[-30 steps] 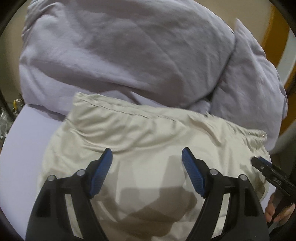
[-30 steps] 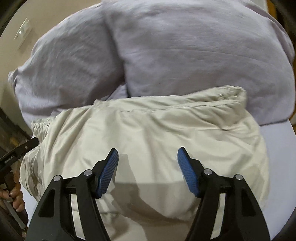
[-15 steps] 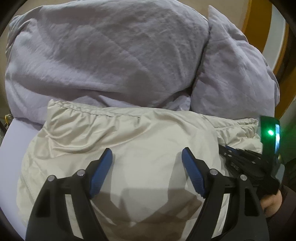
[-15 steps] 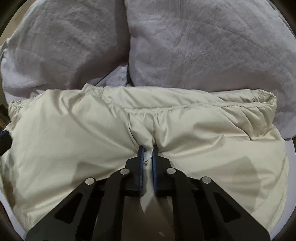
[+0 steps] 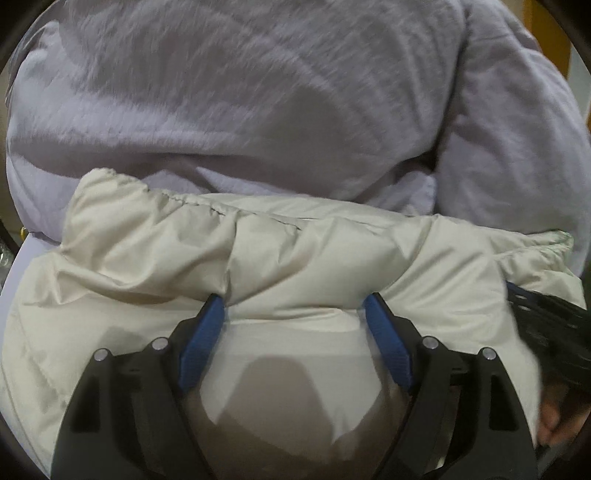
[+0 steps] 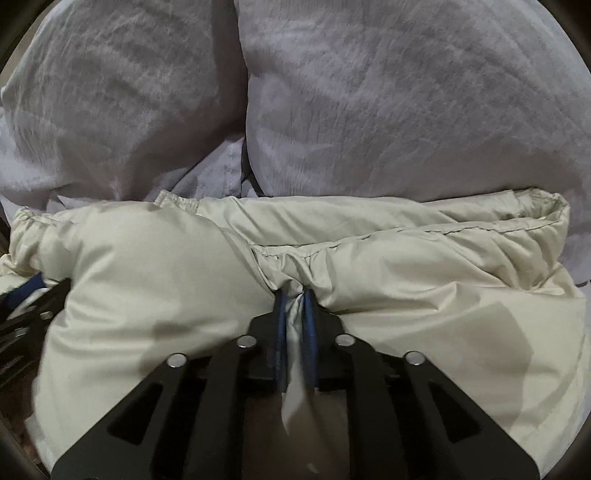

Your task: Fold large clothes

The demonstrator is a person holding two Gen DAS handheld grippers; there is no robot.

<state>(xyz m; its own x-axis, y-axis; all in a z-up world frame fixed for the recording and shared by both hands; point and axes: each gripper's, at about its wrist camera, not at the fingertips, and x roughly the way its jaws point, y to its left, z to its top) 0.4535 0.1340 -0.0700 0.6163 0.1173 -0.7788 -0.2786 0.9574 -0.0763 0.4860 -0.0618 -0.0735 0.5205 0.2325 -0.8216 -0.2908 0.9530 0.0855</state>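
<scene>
A puffy cream jacket [image 5: 295,258] lies bunched on the bed and fills the lower half of both wrist views [image 6: 147,258]. My left gripper [image 5: 293,306] is open, its blue fingertips pushed into the jacket with a bulge of fabric between them, not pinched. My right gripper [image 6: 295,299] has a narrow fold of the jacket pinched between its pads; its jaws are opening slightly with the cloth still between them. The right gripper [image 5: 546,325] also shows at the right edge of the left wrist view, over a hand [image 5: 554,424].
Two big lavender pillows [image 6: 406,110] rise right behind the jacket, touching its far hem. A lavender sheet [image 5: 26,251] shows at the left of the jacket. An orange-brown panel [image 5: 550,33] is at the far upper right.
The right gripper dropped onto the jacket and closed from wide open on a fold of it. The left gripper came down and forward until its tips sank into the fabric.
</scene>
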